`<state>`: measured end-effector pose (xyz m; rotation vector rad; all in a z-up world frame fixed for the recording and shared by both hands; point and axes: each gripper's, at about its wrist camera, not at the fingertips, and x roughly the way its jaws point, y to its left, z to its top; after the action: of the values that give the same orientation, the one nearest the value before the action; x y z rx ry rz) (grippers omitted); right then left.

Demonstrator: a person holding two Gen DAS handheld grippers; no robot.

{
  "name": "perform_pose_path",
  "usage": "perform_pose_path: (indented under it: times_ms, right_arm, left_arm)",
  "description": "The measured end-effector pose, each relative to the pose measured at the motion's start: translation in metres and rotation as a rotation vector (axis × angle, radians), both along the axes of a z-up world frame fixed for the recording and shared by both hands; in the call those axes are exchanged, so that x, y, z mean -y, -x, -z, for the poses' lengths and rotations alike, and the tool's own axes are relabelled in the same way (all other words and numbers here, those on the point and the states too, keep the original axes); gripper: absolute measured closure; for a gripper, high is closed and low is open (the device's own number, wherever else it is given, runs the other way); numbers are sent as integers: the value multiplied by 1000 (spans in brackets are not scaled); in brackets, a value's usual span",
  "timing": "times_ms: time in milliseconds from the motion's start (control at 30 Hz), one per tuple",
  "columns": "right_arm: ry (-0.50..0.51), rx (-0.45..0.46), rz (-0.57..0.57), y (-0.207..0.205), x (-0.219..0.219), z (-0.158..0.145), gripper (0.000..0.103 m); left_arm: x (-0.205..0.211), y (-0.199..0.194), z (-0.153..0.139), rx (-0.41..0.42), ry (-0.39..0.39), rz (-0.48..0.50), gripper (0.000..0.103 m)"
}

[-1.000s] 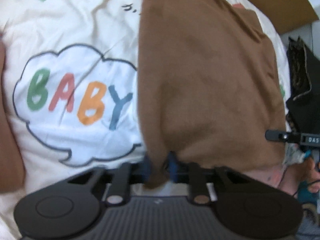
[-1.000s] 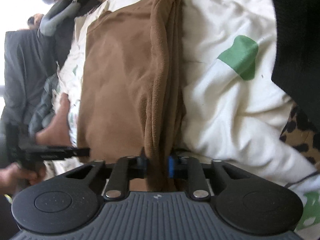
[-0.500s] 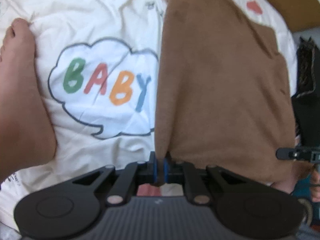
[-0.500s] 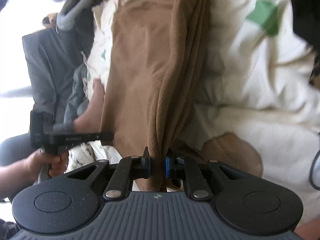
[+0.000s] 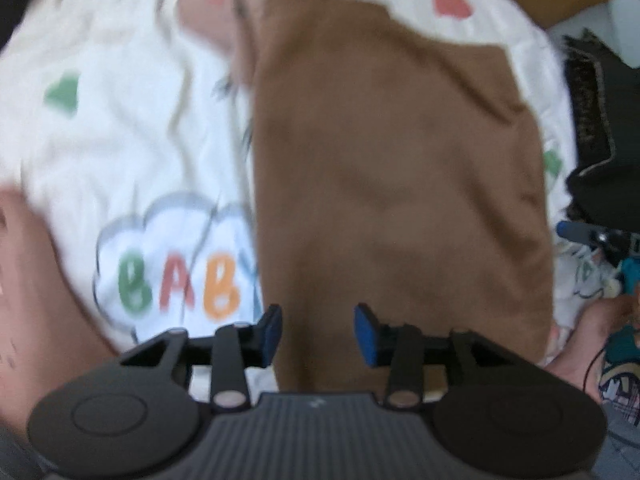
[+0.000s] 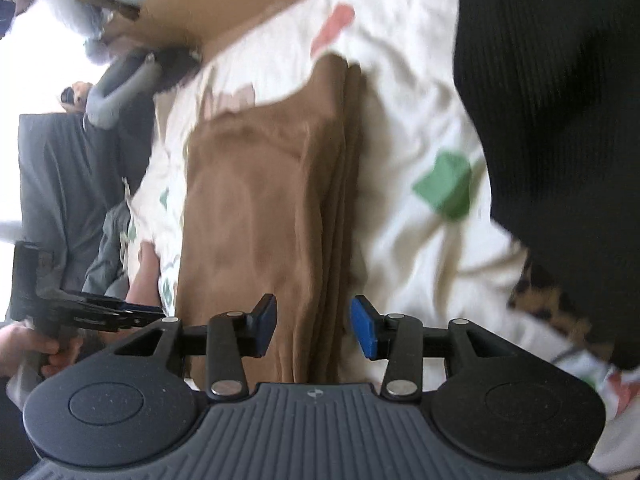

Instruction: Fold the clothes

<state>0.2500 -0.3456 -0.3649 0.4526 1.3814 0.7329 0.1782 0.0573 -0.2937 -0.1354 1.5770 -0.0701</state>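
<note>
Bright daylight, blown-out white glare at the right view's left edge, motion blur, fisheye-bent edges

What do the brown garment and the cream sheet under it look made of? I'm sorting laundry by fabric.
The brown garment looks like fleece or brushed knit: matte, slightly fuzzy, with thick soft folds stacked along its edge. The cream sheet looks like thin woven cotton: smooth, crisp fine creases, flat printed colour patches. Blur leaves both uncertain.
</note>
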Motion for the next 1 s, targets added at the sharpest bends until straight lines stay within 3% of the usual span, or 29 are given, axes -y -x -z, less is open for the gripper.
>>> perform_pose_path:
  times_ms: [167,300,400,567,767,1000]
  right_arm:
    - [0,63,36,-19,-3,-9,60]
    - [0,93,58,-28,-11,-15,66]
    - [16,102,69,-34,-20,-16,66]
    - [53,119,119,-46,-30,-9,66]
    - [69,128,177,-56,-31,-1,66]
    - [65,148,194,-56,-39,0,66]
  left_arm:
    - [23,-73,-20,60,-15,62,50]
    - [28,-98,-4,97,-28,119,49]
    - [25,-116,-26,123,-34,165,48]
    - [31,-141,-28,166,-29,274,42]
    - [22,-144,-23,261,47,243,42]
    - [10,-149,-17,310,119,204,37]
